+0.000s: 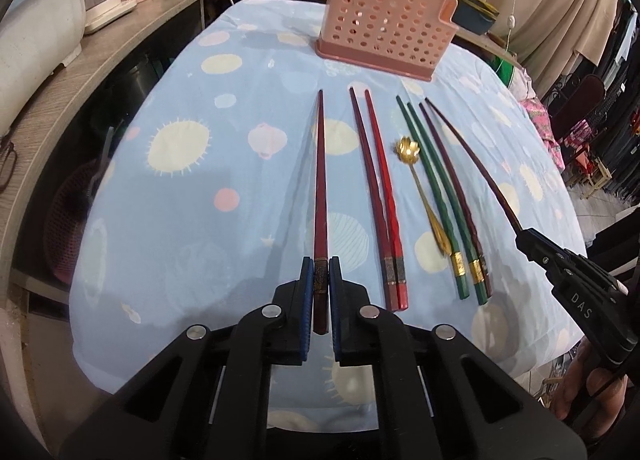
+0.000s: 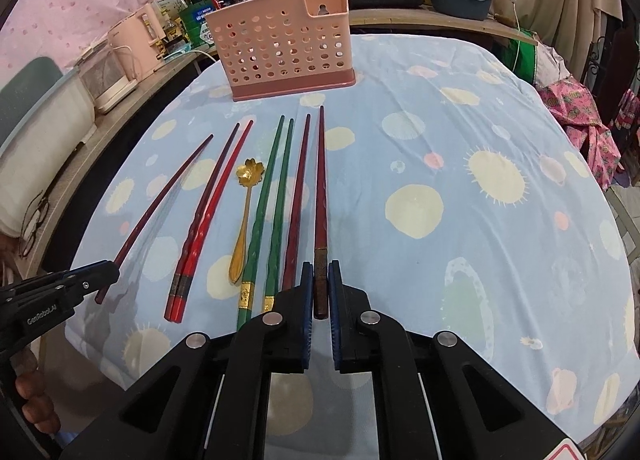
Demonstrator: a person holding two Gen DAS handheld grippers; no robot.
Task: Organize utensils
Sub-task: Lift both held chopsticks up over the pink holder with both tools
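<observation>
Both grippers are closed, each pinching one dark chopstick by its thick near end. The left gripper (image 1: 320, 272) clamps the maroon chopstick (image 1: 320, 179) between its blue pads, with the stick reaching away toward the far side of the table; in the right wrist view this same gripper (image 2: 108, 272) sits at the near left edge with that stick angling out over the cloth. The right gripper (image 2: 320, 276) grips the brown-red chopstick (image 2: 321, 187), which also points toward the far side. Between the two held sticks, lying on the blue patterned tablecloth (image 2: 440, 139), are a pair of red chopsticks (image 1: 380, 199), a gold spoon (image 1: 420, 187) with a flower-shaped bowl, a pair of green chopsticks (image 1: 436, 195) with gold bands, and a single purple chopstick (image 1: 452, 187) just beside the green pair. All lie roughly parallel, thin tips pointing far. The pink holder (image 1: 384, 15), perforated with round holes, stands upright at the far side of the table, beyond the tips and well apart from them.
</observation>
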